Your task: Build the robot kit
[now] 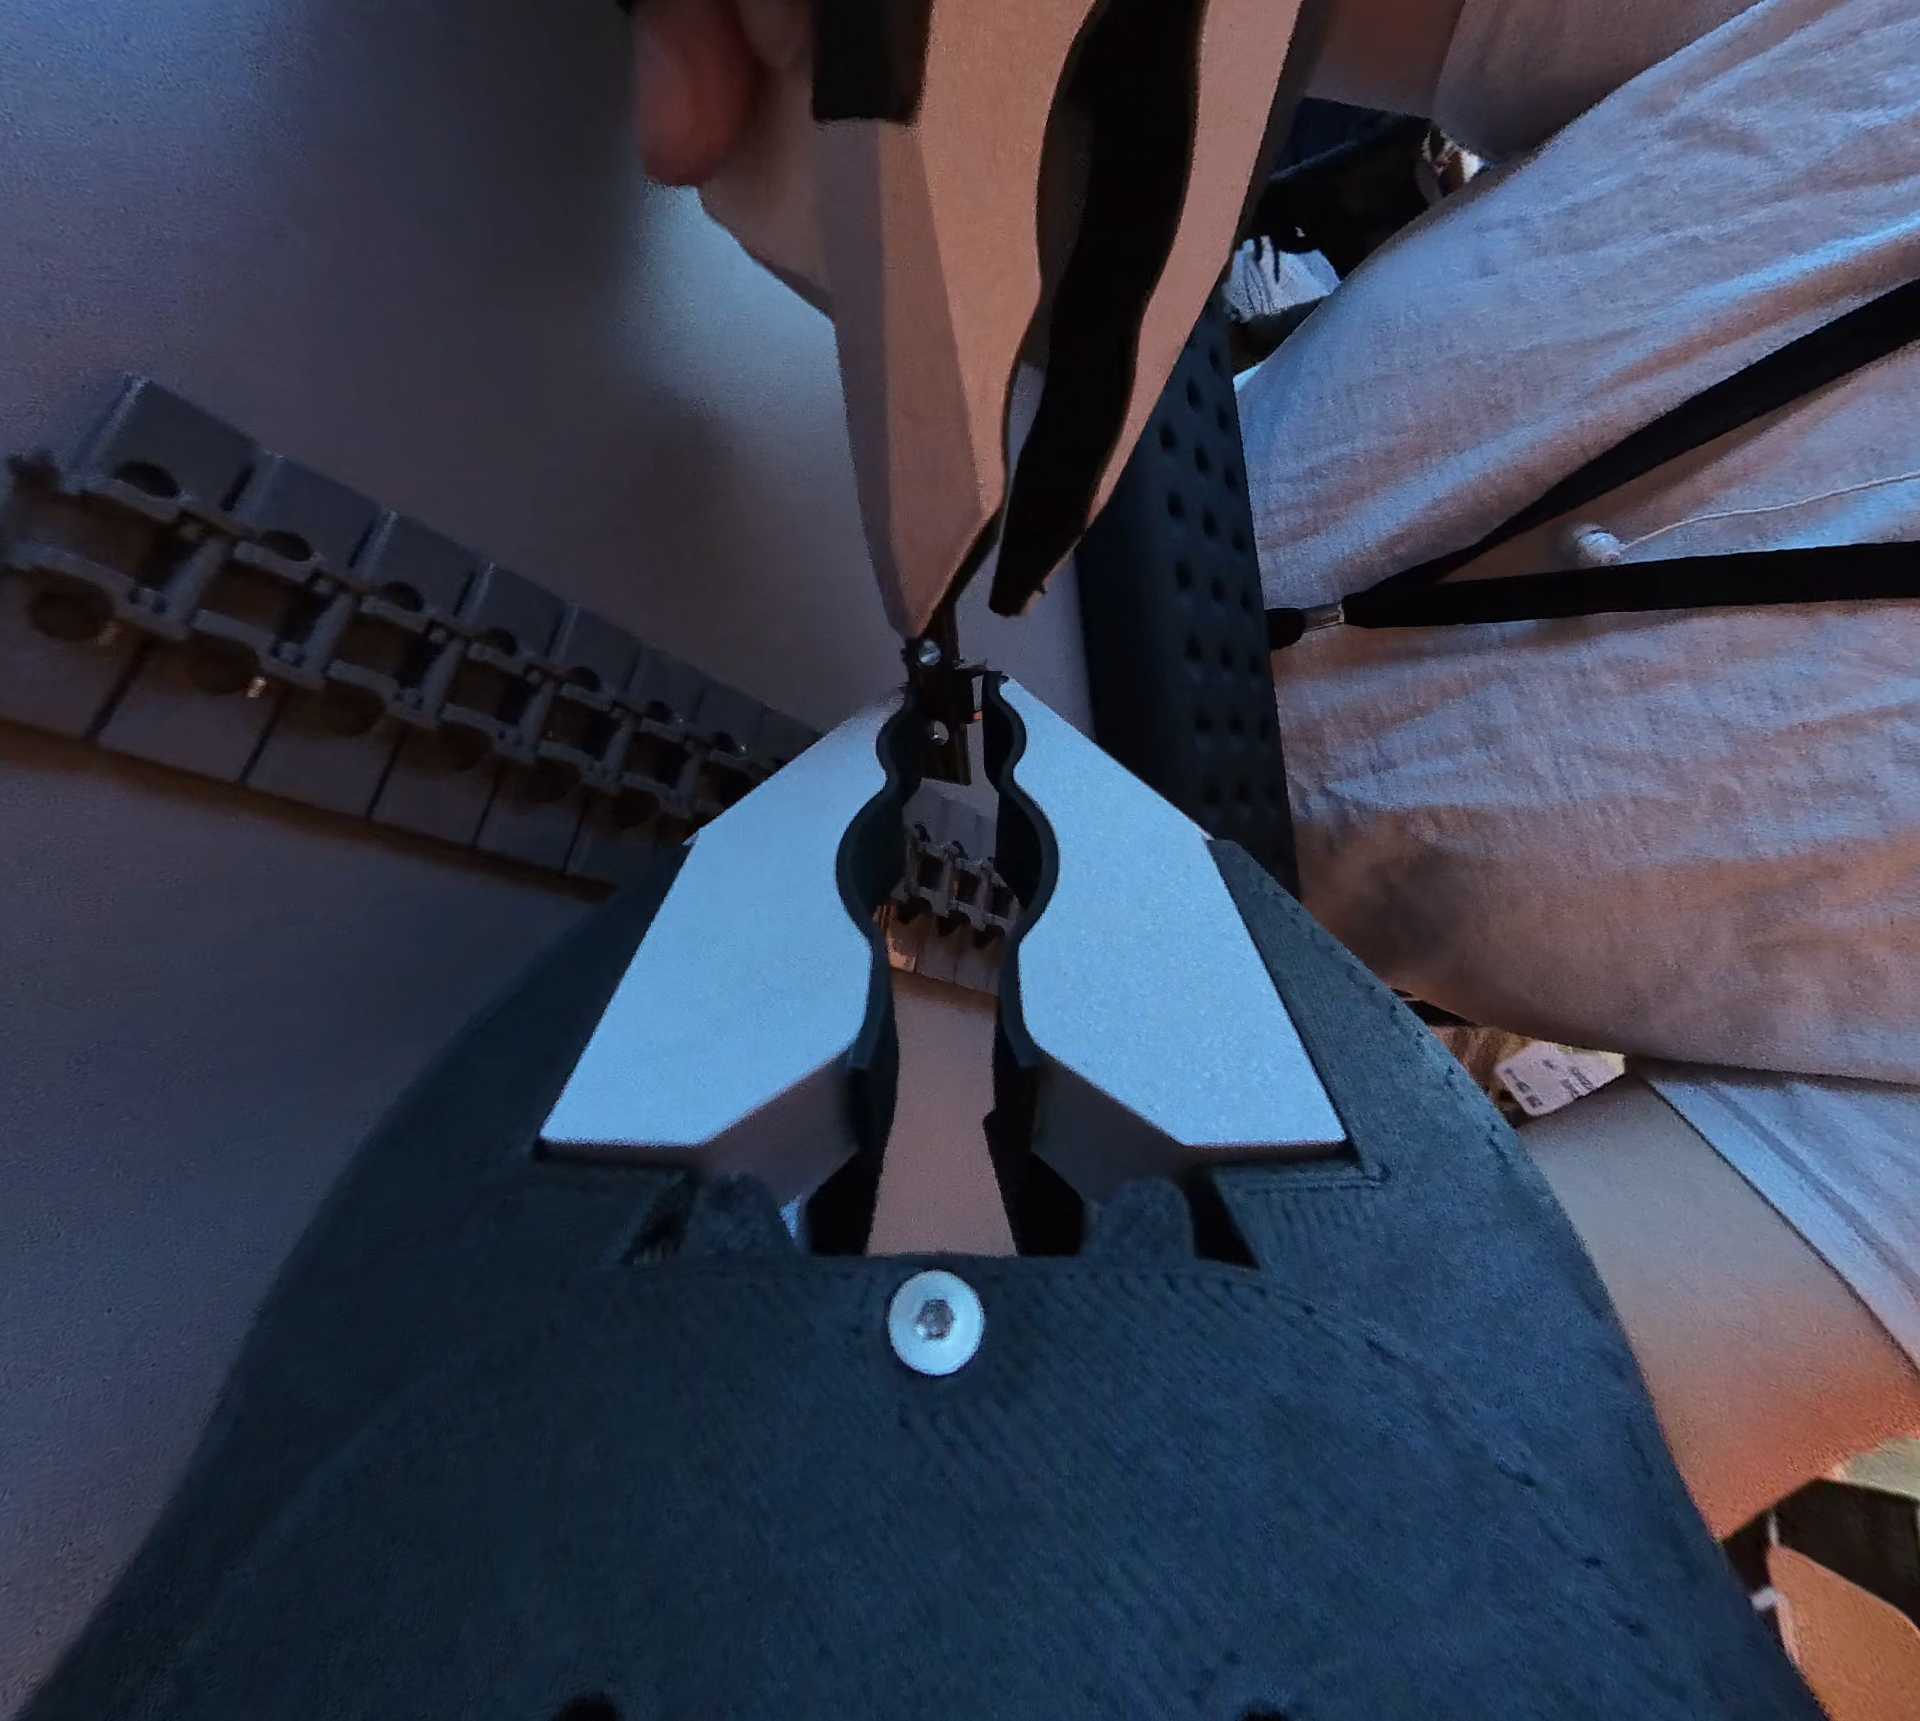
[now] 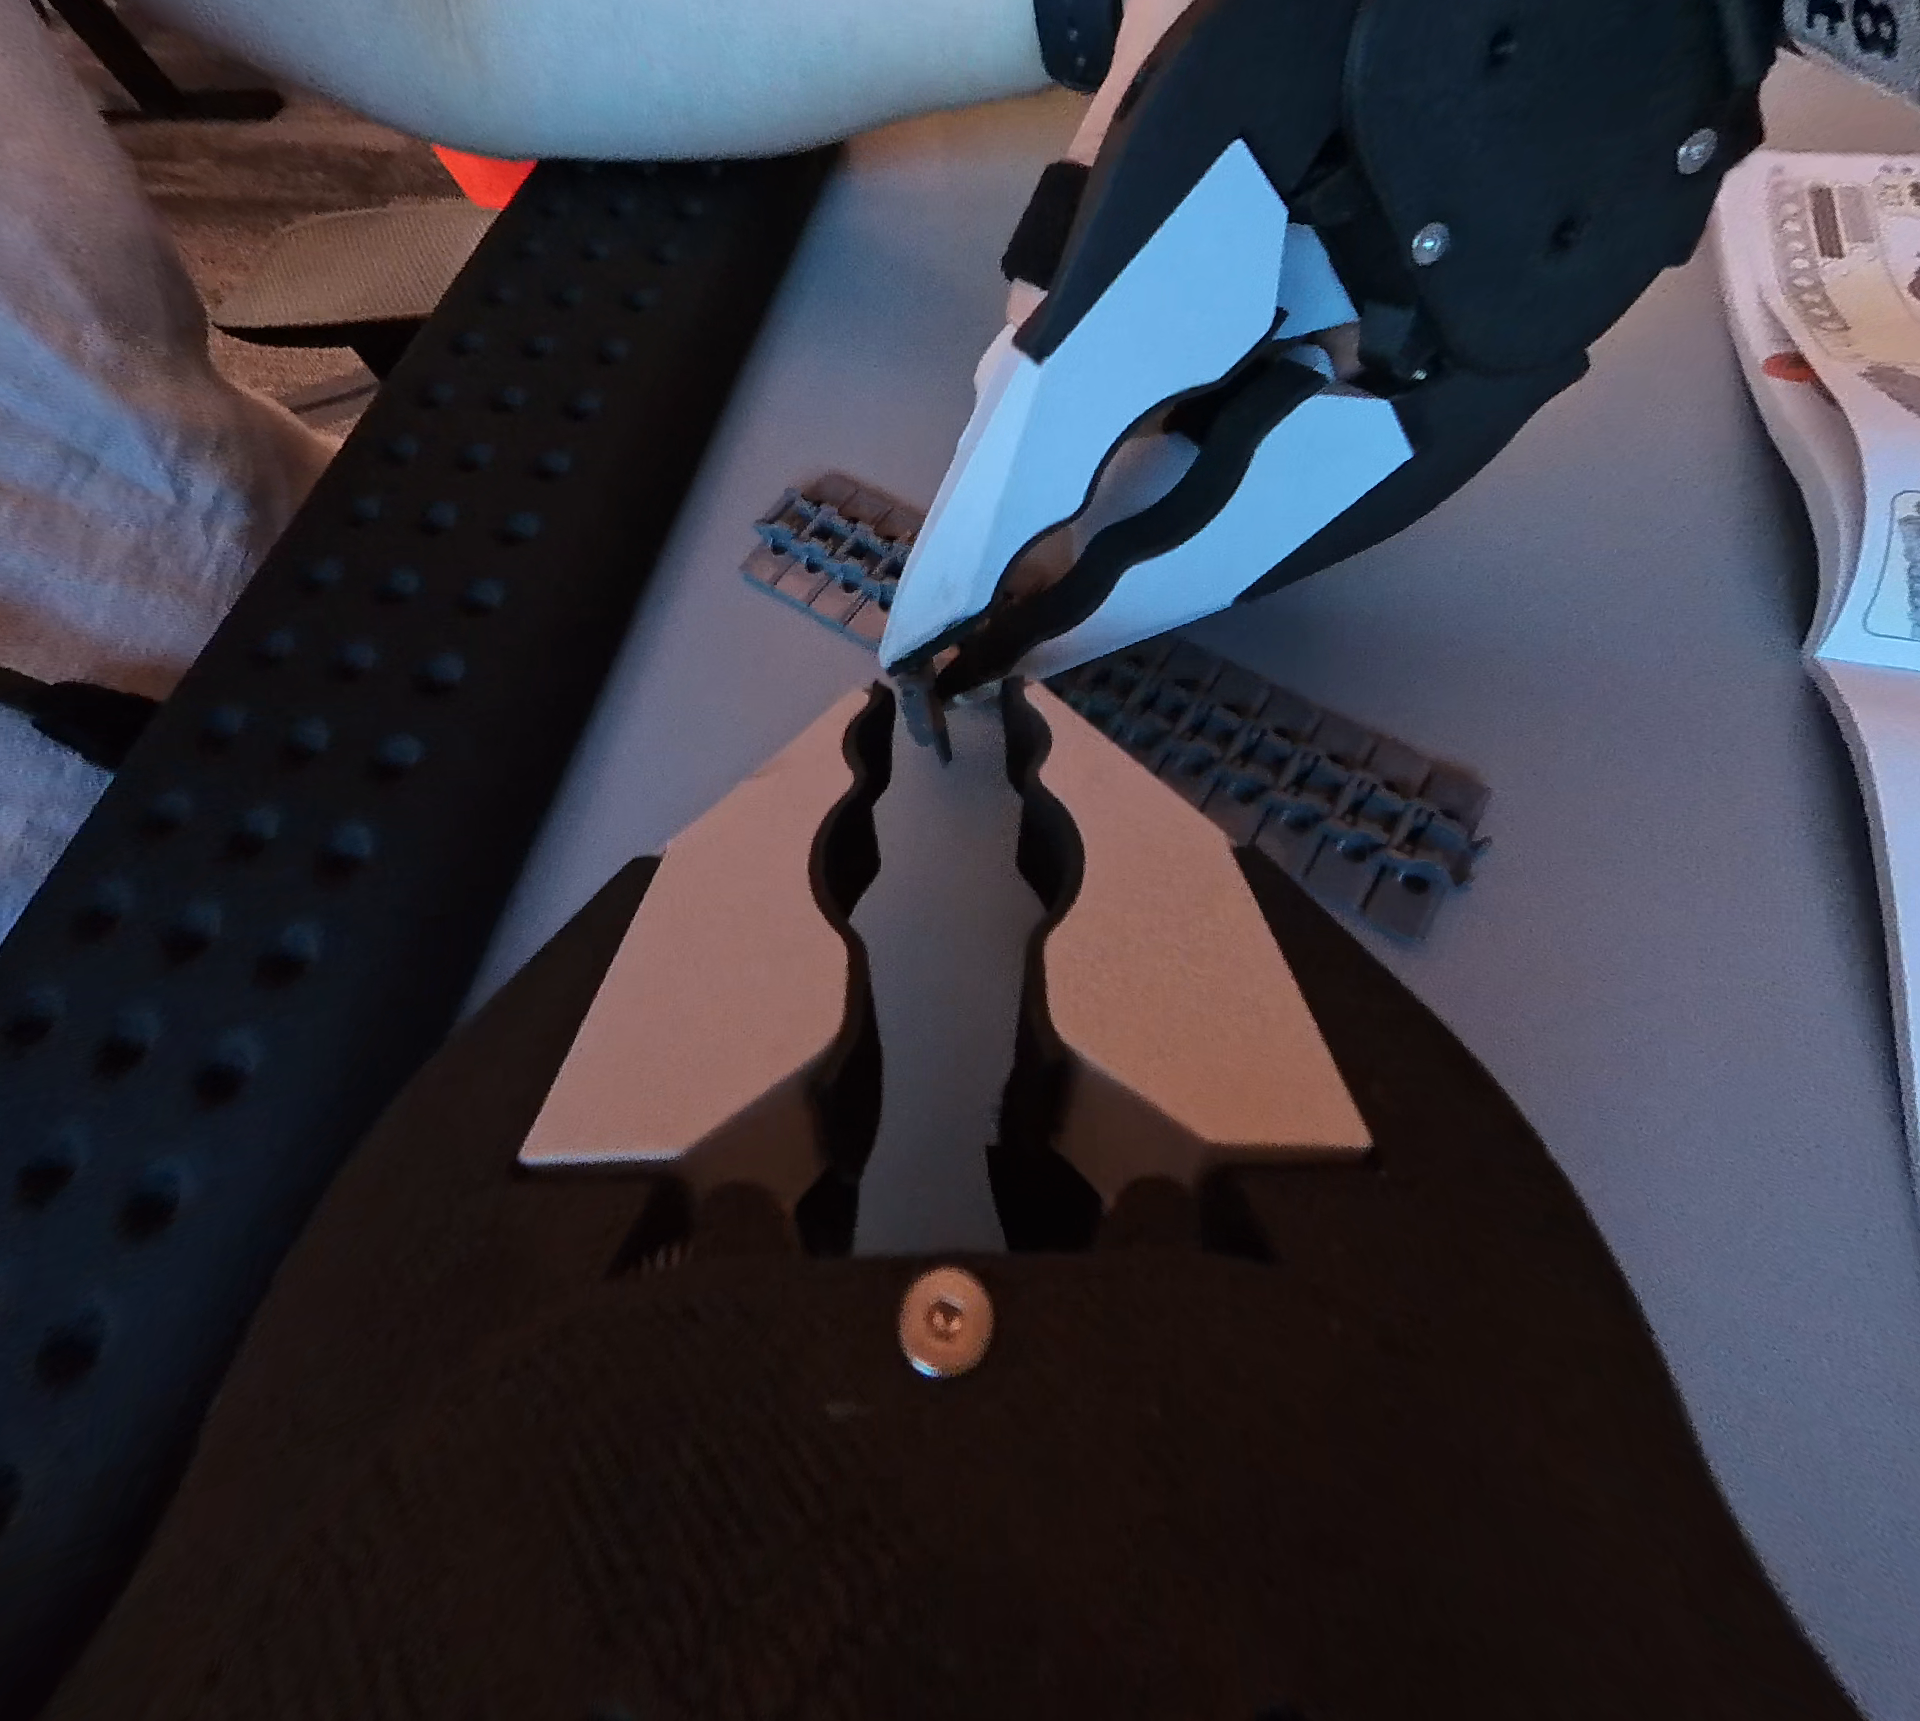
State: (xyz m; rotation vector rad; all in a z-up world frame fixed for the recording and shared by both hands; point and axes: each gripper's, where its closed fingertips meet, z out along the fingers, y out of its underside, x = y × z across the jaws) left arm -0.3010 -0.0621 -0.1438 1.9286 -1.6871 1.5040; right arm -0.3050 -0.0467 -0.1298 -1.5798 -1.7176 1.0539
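The left gripper (image 1: 943, 697), with pale faceted fingers lined in wavy black rubber, is clenched at its tips on a small black metal piece with tiny silver screws (image 1: 940, 715), held just above the long grey plastic strip of linked clip segments (image 1: 343, 632) lying on the pale grey table (image 1: 260, 165). The right gripper (image 2: 940, 703), of the same build, meets it tip to tip over that strip; its jaws stand a little apart around the piece's end, and whether they touch it cannot be told. A black perforated rubber mat (image 2: 343, 632) lies along the table edge beside the strip, and folded printed paper sheets (image 2: 1829, 466) lie beyond the strip's far end.
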